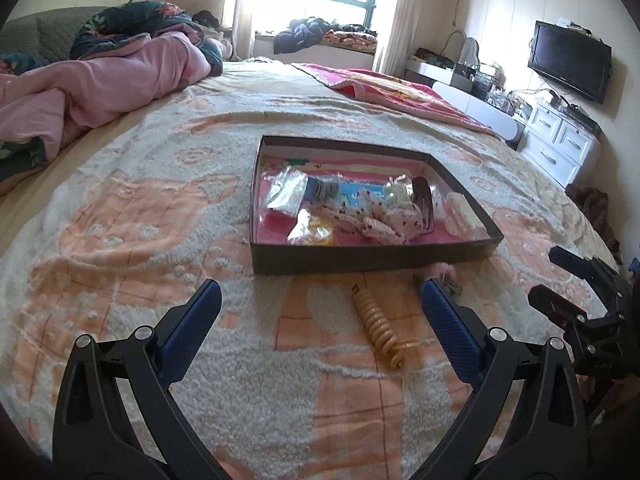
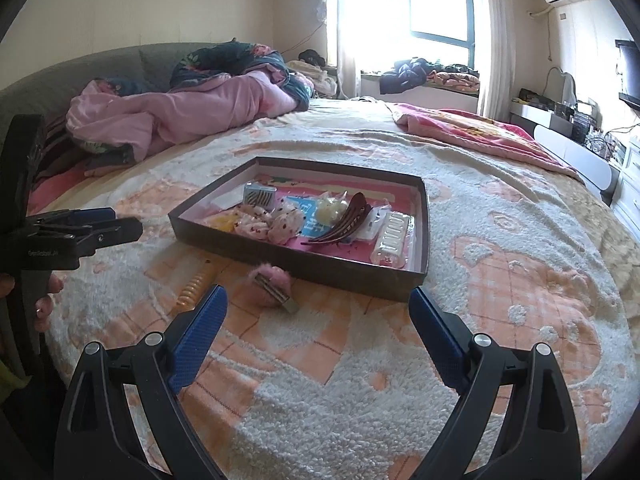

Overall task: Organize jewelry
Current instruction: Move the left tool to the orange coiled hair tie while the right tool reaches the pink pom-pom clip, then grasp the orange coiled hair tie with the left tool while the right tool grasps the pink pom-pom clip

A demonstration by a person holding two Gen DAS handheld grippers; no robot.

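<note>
A shallow dark cardboard box point(image 2: 304, 268) of hair accessories sits mid-bed. Outside its near wall lie a yellow spiral hair tie point(image 1: 378, 322) and a fluffy pink hair clip point(image 2: 272, 286), probably awaiting sorting. The left gripper point(image 1: 320, 308) and the right gripper point(image 2: 318, 308) hover with jaws wide, holding nothing.

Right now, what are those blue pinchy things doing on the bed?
A person holds a gripper in each hand and is tidying hair things into a shallow dark box on the bed. Both the left gripper and the right gripper are open and hold nothing. A yellow spiral hair tie and a fluffy pink hair clip lie on the blanket in front of the box, not yet put in.
</note>
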